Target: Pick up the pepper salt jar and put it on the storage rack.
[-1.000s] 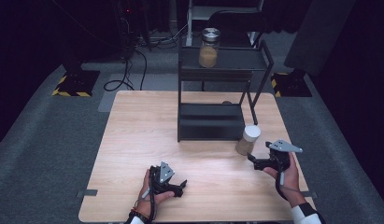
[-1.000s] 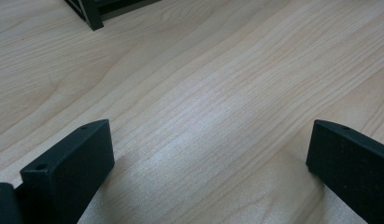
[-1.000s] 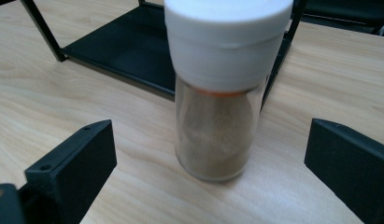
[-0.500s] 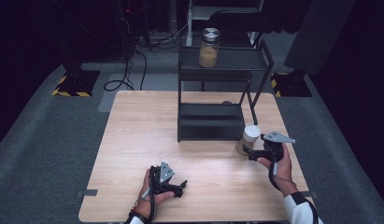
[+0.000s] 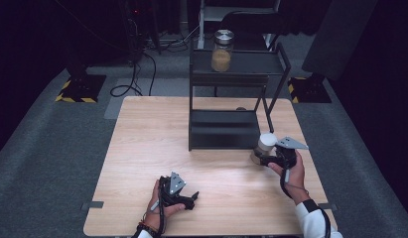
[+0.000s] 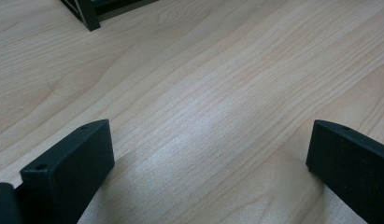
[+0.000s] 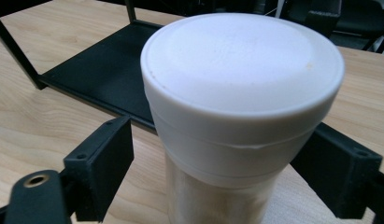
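Nearest, the left gripper [image 5: 184, 197] rests on bare wooden surface [image 5: 142, 148], jaws wide apart around nothing. Farther right, the right gripper [image 5: 265, 157] has just been closing its jaws around the white-lidded jar [image 7: 241, 93]; left jaw not yet touching. The jar is unlabelled and stands beside the black shelf rack [image 5: 224, 130], near the surface's right edge.

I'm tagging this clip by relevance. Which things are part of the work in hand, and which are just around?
In the job:
- white-lidded jar
- right gripper, its jaws just closing around that jar
- black shelf rack

Just around:
- metal-lidded jar on the rack's top shelf
- left gripper, open, resting on the table
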Demonstrator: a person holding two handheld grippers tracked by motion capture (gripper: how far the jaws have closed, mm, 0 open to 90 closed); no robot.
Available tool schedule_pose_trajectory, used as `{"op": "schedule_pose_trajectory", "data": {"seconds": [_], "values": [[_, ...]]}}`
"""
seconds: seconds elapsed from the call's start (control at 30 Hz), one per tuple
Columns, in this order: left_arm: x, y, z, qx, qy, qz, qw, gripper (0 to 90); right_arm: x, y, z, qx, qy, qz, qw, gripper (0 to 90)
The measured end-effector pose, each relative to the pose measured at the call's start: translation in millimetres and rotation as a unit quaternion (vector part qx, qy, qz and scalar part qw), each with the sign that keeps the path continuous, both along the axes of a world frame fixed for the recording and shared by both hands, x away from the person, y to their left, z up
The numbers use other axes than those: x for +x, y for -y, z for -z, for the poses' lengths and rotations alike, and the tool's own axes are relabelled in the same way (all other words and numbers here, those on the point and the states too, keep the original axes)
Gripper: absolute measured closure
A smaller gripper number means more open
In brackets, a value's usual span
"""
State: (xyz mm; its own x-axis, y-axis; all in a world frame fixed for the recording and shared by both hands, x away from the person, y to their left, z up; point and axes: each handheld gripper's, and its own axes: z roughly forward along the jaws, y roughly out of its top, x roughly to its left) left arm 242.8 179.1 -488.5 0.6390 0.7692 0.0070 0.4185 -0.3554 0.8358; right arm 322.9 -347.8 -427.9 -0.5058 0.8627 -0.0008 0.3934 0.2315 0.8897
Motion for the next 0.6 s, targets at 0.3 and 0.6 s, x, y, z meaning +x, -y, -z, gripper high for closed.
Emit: {"op": "schedule_pose_trajectory", "data": {"seconds": [0.3, 0.6], "values": [[0.1, -0.1, -0.1, 0.000, 0.000, 0.000, 1.0000, 0.7, -5.9, -0.9, 8.3, 0.005, 0.023, 0.015, 0.9996, 33.4], [0.1, -0.1, 0.0, 0.000, 0.000, 0.000, 1.0000, 0.7, -11.2, -5.2, 13.4, 0.008, 0.035, 0.025, 0.9990, 34.1]]}}
